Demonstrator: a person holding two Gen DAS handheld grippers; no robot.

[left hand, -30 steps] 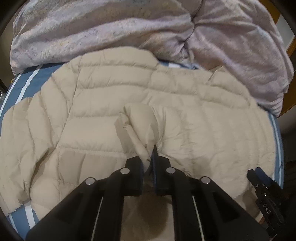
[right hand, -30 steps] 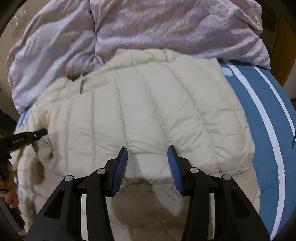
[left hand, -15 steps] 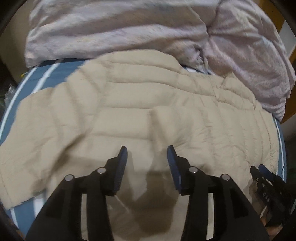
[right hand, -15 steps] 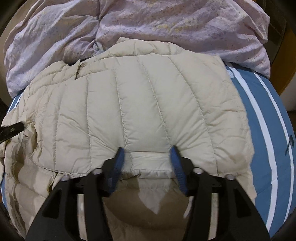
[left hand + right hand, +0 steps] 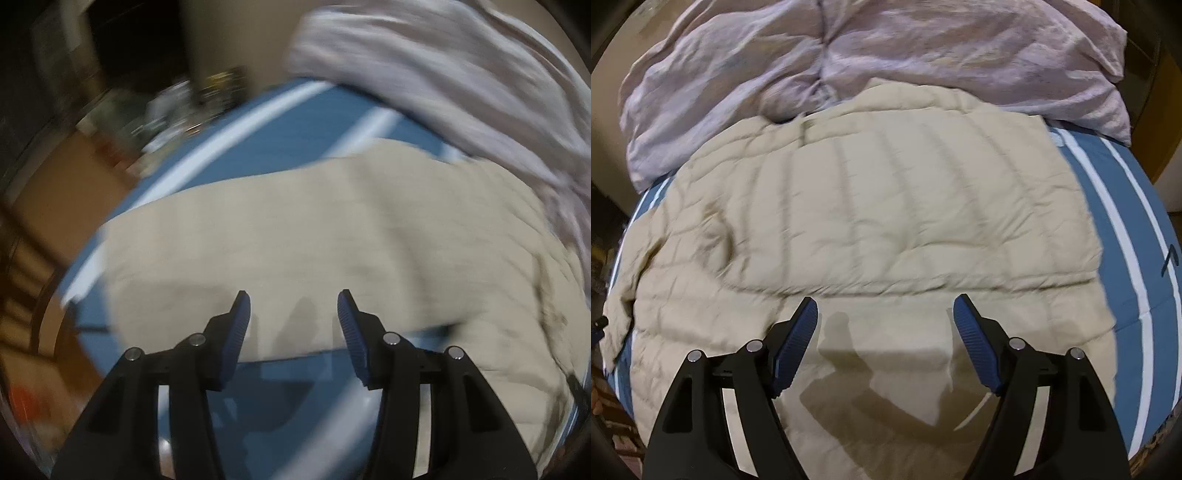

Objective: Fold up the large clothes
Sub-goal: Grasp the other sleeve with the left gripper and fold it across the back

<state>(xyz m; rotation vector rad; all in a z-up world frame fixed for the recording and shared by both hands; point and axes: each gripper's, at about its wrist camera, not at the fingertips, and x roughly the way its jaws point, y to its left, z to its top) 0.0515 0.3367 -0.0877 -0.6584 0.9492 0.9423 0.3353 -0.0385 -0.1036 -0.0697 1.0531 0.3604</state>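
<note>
Over the bed (image 5: 1126, 206) my left tongs (image 5: 293, 308) and right tongs (image 5: 885, 314) gape empty above the jacket (image 5: 886, 221); between folds, I next need an edge to pinch.

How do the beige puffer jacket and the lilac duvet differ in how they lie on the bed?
The beige puffer jacket is spread fairly flat; the lilac duvet is bunched in a crumpled heap. The jacket has regular quilted channels; the duvet shows only loose wrinkles. The jacket lies nearer the cameras, the duvet behind it. Both rest on the blue striped sheet.
</note>
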